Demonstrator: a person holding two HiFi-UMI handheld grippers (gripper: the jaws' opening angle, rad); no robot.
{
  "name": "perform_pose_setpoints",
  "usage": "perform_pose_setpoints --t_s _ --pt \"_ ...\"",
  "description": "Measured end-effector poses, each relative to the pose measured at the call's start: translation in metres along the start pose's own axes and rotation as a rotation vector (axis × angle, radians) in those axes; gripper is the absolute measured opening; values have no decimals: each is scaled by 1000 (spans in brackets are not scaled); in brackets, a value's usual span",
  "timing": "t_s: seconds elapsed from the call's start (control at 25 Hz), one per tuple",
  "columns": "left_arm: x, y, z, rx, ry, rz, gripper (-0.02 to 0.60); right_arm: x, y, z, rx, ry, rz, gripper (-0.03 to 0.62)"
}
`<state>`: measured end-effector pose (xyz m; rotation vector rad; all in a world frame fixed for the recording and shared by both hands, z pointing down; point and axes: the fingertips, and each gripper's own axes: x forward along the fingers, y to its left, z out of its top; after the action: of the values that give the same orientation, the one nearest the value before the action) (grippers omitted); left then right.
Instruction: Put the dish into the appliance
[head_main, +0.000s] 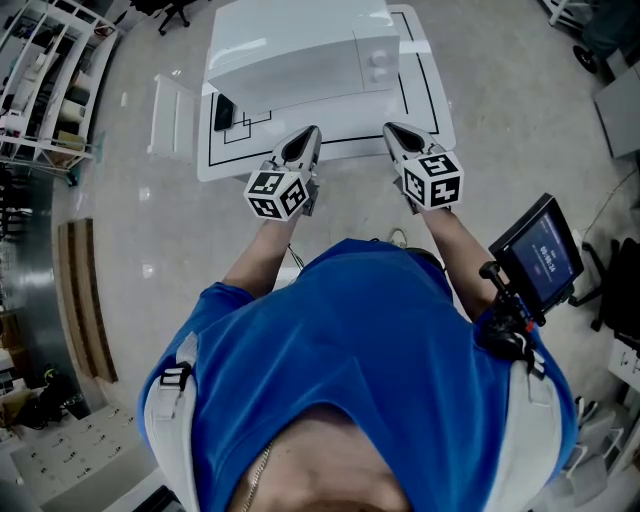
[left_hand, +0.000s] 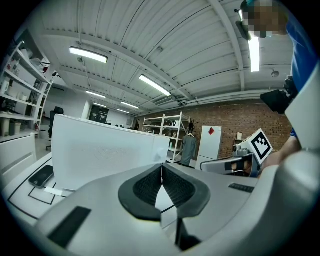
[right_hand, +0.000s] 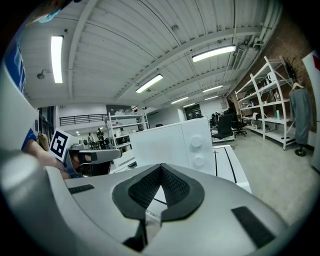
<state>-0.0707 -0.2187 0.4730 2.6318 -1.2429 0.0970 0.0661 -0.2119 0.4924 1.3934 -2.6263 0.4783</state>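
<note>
Stands at the near edge of a white table (head_main: 428, 112) marked with black lines, in a blue shirt (head_main: 350, 370) filling the head view toward 6 o'clock. Holds the left gripper (head_main: 311, 130) out at 11 o'clock from the chest, clenched, pads pressed tip to tip with nothing between them. Holds the right gripper (head_main: 391, 127) out at 1 o'clock, likewise clenched on nothing, jaws meeting at the tips. Carries the two side by side and apart, tips over the table's near edge, marker cubes back toward the wrists. Faces the white microwave (head_main: 300, 50), the appliance of the task, standing on the table at 12 o'clock from both grippers, near the tips but untouched by either. Finds its door shut and two round knobs (right_hand: 196, 142) one above the other on the panel at its 3 o'clock side. Sees a flat black slab (head_main: 224, 112), much like a phone, lying on the table at 9 o'clock of the microwave, just beside it. Has white shelving (head_main: 45, 90) well off at 10 o'clock and a small dark screen (head_main: 545, 252) on a mount at 4 o'clock from the right gripper, beside the right arm.
</note>
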Motion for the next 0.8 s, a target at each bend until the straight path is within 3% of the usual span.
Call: perform_pose_setpoints --t_s 0.44,0.8 --pt "1 -2 -1 -5 0 32 8 2 -4 -2 1 2 23 2" --pt "40 -10 6 -6 -5 64 8 8 -44 8 -2 4 50 2"
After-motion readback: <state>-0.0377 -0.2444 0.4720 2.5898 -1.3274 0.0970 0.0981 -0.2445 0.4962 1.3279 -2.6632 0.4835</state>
